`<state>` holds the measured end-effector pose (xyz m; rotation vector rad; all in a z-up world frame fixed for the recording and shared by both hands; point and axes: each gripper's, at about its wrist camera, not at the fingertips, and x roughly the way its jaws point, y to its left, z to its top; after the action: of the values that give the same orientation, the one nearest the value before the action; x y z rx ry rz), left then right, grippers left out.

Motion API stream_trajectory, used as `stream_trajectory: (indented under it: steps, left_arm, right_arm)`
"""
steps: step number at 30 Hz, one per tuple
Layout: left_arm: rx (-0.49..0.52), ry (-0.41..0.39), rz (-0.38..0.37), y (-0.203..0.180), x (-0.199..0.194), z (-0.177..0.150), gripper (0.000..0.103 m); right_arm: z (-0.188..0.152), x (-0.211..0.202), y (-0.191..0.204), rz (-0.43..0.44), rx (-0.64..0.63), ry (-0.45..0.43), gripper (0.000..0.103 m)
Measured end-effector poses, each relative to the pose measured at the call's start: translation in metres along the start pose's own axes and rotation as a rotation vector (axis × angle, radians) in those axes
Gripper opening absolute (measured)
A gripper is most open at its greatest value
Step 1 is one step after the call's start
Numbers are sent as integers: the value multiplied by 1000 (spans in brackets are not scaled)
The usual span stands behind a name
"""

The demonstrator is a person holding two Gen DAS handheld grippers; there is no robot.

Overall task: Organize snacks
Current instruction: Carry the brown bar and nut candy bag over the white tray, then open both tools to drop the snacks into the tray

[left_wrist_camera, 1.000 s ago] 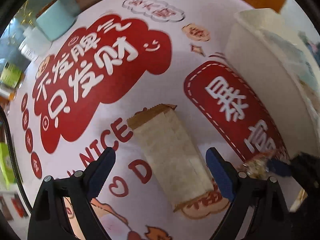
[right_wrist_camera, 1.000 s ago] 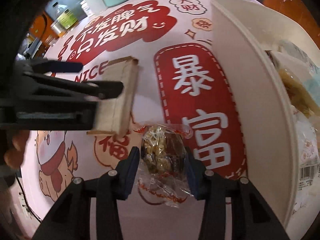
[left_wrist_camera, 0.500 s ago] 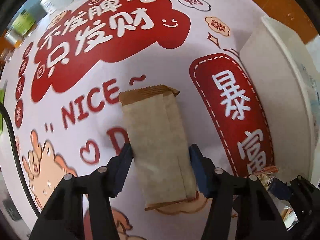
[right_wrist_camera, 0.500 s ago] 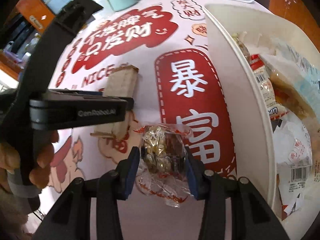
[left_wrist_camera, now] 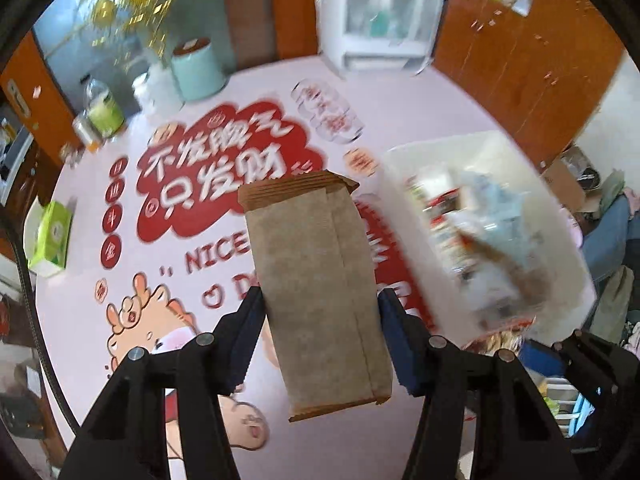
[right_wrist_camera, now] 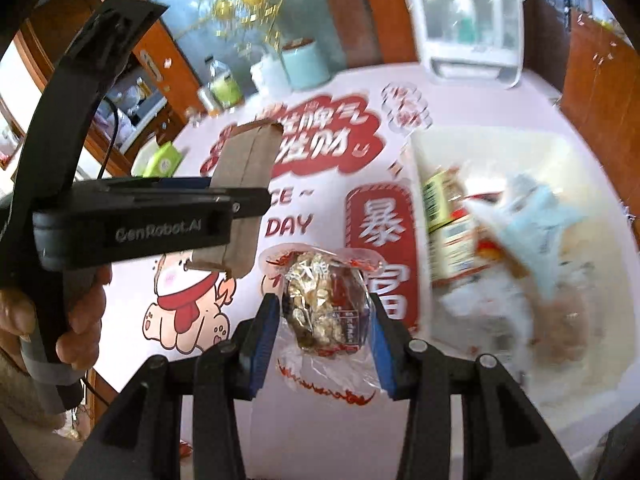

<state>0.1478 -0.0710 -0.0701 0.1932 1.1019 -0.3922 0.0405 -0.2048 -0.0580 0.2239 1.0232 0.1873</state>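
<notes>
Holding: two snacks were pinched above the table [left_wrist_camera: 400,92], one in each handheld gripper.
Left gripper: the left gripper [left_wrist_camera: 320,332] had its blue fingers [left_wrist_camera: 248,336] pressed against both long edges of a flat brown paper packet [left_wrist_camera: 320,288], gripping its lower half.
Brown packet: it stood out well beyond the fingers, its crimped top edge farthest from them and its bottom end poking back between them.
Right gripper: the right gripper [right_wrist_camera: 324,320] pinched a clear-wrapped nut snack [right_wrist_camera: 324,304] between its blue fingers [right_wrist_camera: 264,340].
Nut snack: the lumpy core sat between the finger pads; loose crinkled wrapper spilled out behind and ahead of them.
Bin: a white bin [right_wrist_camera: 420,168], blurred and already heaped with packets, lay ahead and to the right of both pairs of fingers.
Hand: a person's hand [right_wrist_camera: 76,316] gripped the left tool's handle, off to the left of the right fingers.
Risk, packet: I judged the thin packet could buckle or pivot, since only its edges were squeezed.
Risk, wrapper: the slick film might let the nut snack slide out if the grip rested on wrapper rather than core.
Risk, bin: the pile looked high, so a dropped snack could roll back over the rim.
Risk, tools: both grippers were close together and might knock each other when reaching the same bin.
</notes>
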Motion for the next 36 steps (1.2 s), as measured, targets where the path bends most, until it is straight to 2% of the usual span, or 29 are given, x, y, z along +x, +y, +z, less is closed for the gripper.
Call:
stream_trajectory:
  steps: [9,16,25,32,36]
  left_arm:
    - [76,-128,-59,-93,-46,22,56]
    - [141,-166,-101,-156,-56,28,57]
    - [183,-151,-82,-190,-47,18,57]
    - [159,-88,-59,-188,-24,16,57]
    - [164,-93,-39,-184,-19,13,58]
  right_arm:
    - [8,-96,-64,-224,108,-149,44]
    - [8,-136,-101,-344,163,-210,44]
    - [9,-132,-126,-352,197,-195,44]
    - [13,-116,-135,-341,209,-168,44]
    - [15,-105,-137,-309,214,-146,46]
